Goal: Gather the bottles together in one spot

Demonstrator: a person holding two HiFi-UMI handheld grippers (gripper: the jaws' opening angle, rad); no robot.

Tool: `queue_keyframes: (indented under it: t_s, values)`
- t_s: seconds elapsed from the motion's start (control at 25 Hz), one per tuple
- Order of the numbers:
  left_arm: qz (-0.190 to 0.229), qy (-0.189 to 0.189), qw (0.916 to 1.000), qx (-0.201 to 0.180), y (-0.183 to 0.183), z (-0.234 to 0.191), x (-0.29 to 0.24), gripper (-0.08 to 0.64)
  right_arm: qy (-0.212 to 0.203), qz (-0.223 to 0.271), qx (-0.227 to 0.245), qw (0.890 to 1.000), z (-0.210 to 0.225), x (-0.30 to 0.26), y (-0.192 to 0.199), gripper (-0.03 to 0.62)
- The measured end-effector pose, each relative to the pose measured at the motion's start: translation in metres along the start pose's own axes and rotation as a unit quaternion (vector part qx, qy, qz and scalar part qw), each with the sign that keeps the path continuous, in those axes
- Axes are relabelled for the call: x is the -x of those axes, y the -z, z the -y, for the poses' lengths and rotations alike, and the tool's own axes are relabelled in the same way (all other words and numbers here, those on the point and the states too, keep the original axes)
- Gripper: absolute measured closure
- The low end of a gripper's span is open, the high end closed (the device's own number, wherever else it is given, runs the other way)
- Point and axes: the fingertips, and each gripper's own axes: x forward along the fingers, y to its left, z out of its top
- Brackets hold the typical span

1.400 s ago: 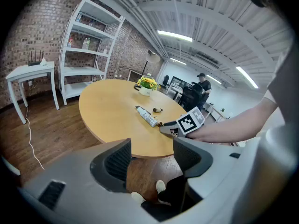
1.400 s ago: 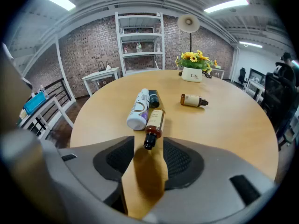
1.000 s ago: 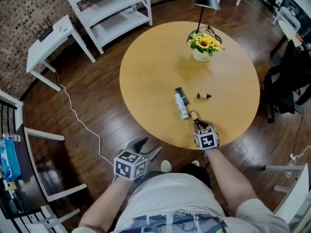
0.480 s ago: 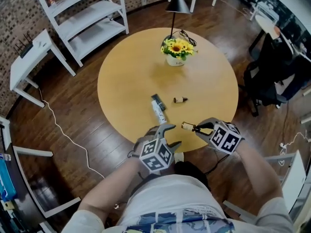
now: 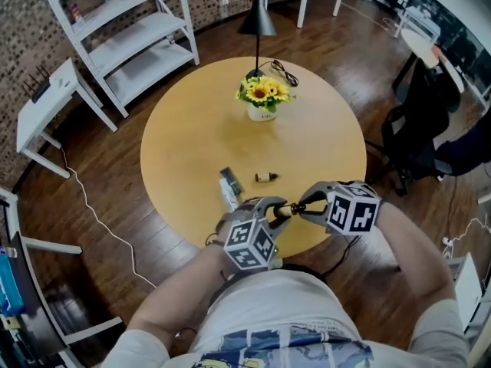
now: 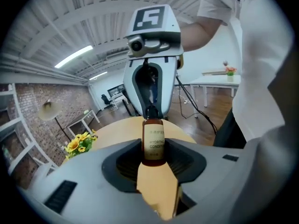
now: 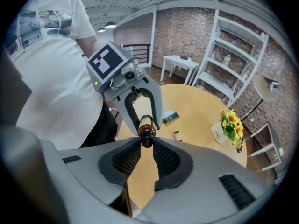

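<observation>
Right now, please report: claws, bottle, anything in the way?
Left claw just closed on base of brown bottle; right claw shut on its cap. Bottle held over table, near edge. White tube, small bottle lie beyond, apart.

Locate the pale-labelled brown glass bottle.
Head view, low centre: the bottle hangs above the wooden table's near side, cap in the right gripper, base in the left gripper, whose jaws just closed.

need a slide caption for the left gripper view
Left gripper, fingers just closed in, grips the brown bottle by its base while the right gripper holds the cap end.
</observation>
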Motion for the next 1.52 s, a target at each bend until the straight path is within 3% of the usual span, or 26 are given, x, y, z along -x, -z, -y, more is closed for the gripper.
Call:
queue_keyframes:
  t_s: [0.08,0.12,0.2,0.32,0.4,0.6,0.88,1.08,1.2,1.32,1.52]
  values:
    - [0.019,-0.041,0.9961,0.076,-0.004,-0.025,-0.003,0.408,0.032,0.063,-0.046,0.996,0.030,0.011,-0.003,0.439]
    - [0.029,-0.067,0.9904,0.118,-0.006,-0.039,-0.003,0.408,0.044,0.106,-0.082,0.990,0.045,0.018,-0.005,0.410]
    - [0.044,-0.122,0.9750,0.180,-0.010,-0.059,-0.002,0.408,0.045,0.202,-0.177,0.962,0.066,0.035,-0.010,0.407]
    - [0.052,-0.184,0.9579,0.214,-0.016,-0.074,-0.006,0.408,0.009,0.304,-0.295,0.906,0.083,0.046,-0.018,0.411]
    - [0.058,-0.211,0.9506,0.221,-0.019,-0.079,-0.010,0.408,0.003,0.322,-0.317,0.892,0.091,0.039,-0.022,0.413]
    - [0.057,-0.252,0.9365,0.238,-0.012,-0.084,-0.014,0.408,-0.006,0.330,-0.307,0.893,0.096,0.024,-0.028,0.459]
    - [0.037,-0.270,0.9339,0.231,-0.004,-0.079,-0.014,0.408,-0.044,0.346,-0.334,0.875,0.094,0.019,-0.028,0.472]
    - [0.022,-0.256,0.9365,0.239,0.005,-0.076,-0.015,0.403,-0.064,0.345,-0.330,0.876,0.096,0.014,-0.026,0.499]
    - [0.001,-0.256,0.9344,0.248,0.017,-0.078,-0.010,0.400,-0.031,0.340,-0.319,0.884,0.117,0.011,-0.019,0.500]
    - [-0.016,-0.260,0.9277,0.268,0.032,-0.080,0.001,0.401,0.034,0.316,-0.300,0.899,0.156,0.002,0.003,0.499]
    - [-0.045,-0.269,0.9078,0.319,0.056,-0.079,0.034,0.400,0.131,0.243,-0.265,0.924,0.229,-0.028,0.055,0.499]
